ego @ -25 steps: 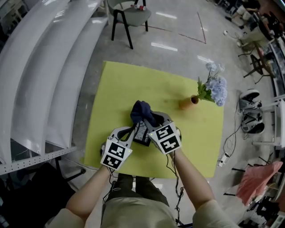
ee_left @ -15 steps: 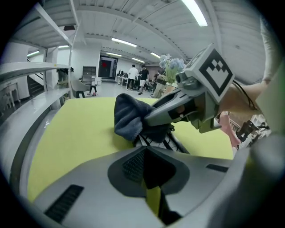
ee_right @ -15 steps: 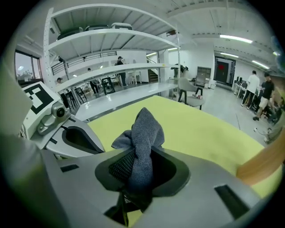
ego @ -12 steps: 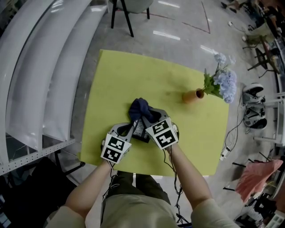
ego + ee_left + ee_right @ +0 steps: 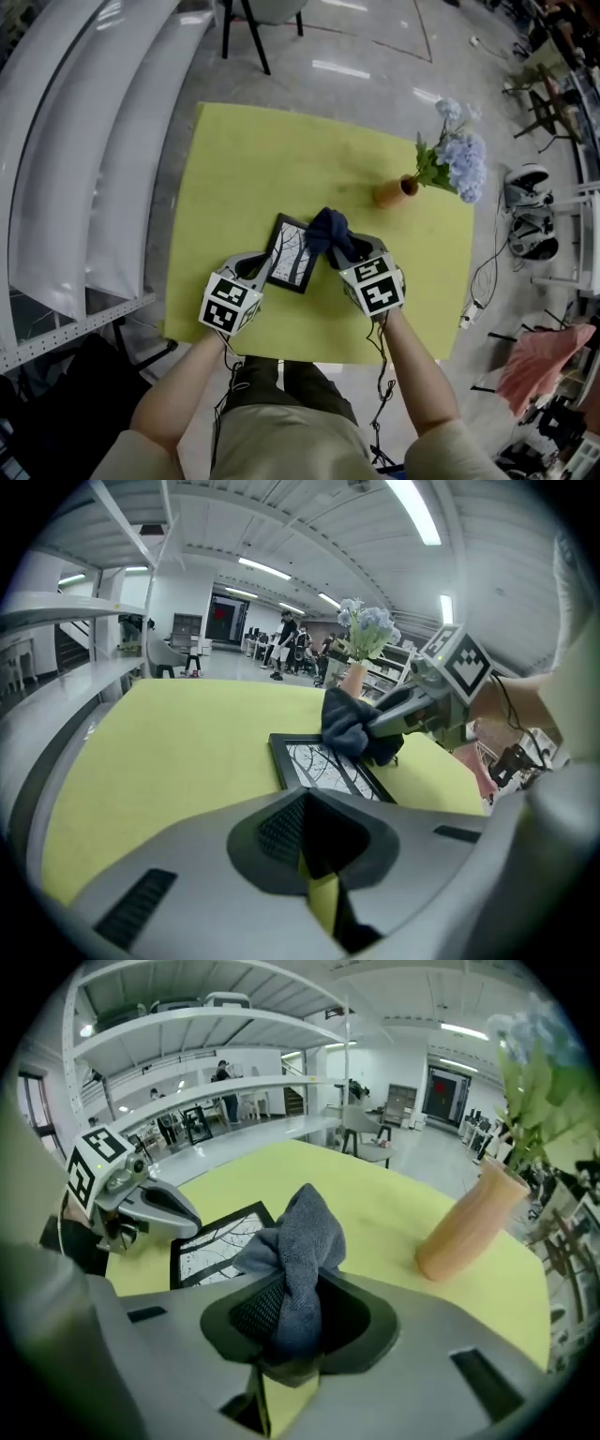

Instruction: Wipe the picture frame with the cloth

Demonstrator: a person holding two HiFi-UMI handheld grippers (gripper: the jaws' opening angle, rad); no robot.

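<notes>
A black picture frame (image 5: pixel 292 254) with a branch drawing lies flat on the yellow table (image 5: pixel 244 169); it also shows in the left gripper view as the frame (image 5: pixel 323 765). My right gripper (image 5: pixel 340 251) is shut on a dark blue cloth (image 5: pixel 327 231), which rests at the frame's far right corner. In the right gripper view the cloth (image 5: pixel 298 1241) bunches up between the jaws of the right gripper (image 5: pixel 289 1340). My left gripper (image 5: pixel 263 266) is shut at the frame's near left edge and seems to pinch it. The near part of the frame is hidden behind the left gripper (image 5: pixel 317 860).
A terracotta vase (image 5: pixel 393 190) with pale blue flowers (image 5: pixel 457 161) lies on the table at the far right. A chair (image 5: pixel 253 19) stands beyond the table's far edge. White shelving (image 5: pixel 84 159) runs along the left. Cables and shoes lie on the floor at the right.
The right gripper has carried the cloth to the right, from over the frame's middle to its right corner, so most of the picture is uncovered. The left gripper stays at the frame's left edge.
</notes>
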